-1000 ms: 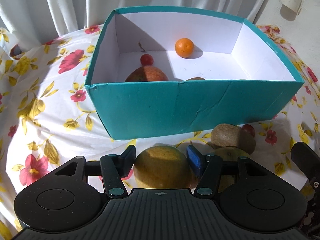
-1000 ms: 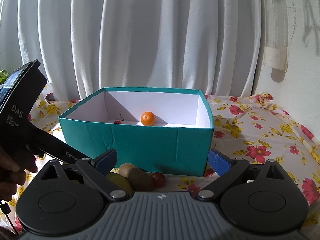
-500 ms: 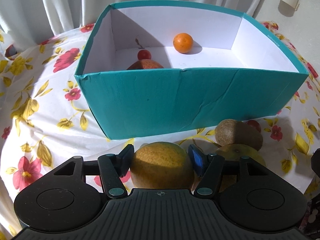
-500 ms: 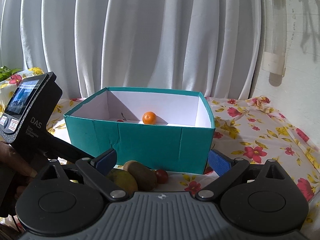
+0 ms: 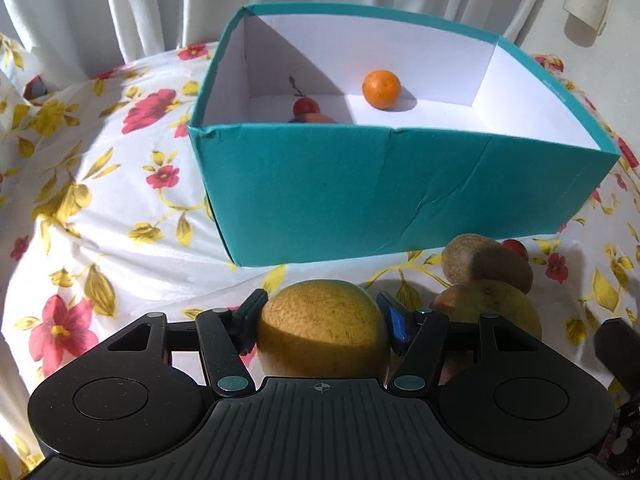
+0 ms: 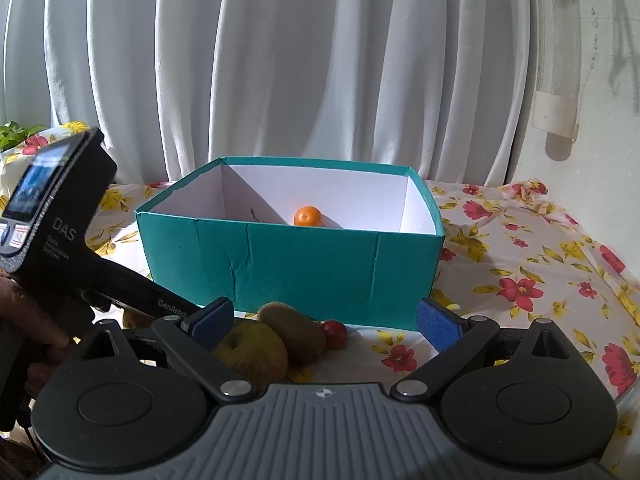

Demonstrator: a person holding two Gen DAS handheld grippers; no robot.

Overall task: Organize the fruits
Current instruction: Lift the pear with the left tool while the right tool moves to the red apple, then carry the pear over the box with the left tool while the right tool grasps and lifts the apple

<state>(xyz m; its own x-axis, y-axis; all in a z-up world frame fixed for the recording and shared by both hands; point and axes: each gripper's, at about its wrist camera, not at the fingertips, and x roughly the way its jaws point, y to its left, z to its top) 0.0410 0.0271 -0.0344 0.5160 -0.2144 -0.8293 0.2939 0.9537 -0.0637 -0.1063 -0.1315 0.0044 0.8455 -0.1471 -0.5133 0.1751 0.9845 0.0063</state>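
Teal box (image 5: 360, 200) on floral cloth (image 5: 100, 200): holds an orange (image 5: 381, 89), a cherry (image 5: 306, 106) and a fruit mostly hidden by its front wall. Left gripper (image 5: 320, 316) clamped on a yellow citrus (image 5: 322, 336) before the box; right gripper (image 6: 324, 320) spread wide, holding nothing. Beside: apple (image 6: 252, 350), kiwi (image 6: 294, 330), small red fruit (image 6: 335, 333), each partly hidden.

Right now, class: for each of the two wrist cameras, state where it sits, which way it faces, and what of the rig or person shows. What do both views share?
Left wrist: sits on the left gripper, looking forward and down over the teal box; its fingers clamp a yellow-green citrus fruit.
Right wrist: sits on the right gripper, lower and level, facing the box front and white curtain; its fingers are spread, and the left gripper's handle is in view.
Shared: box, small orange, kiwi, floral tablecloth.
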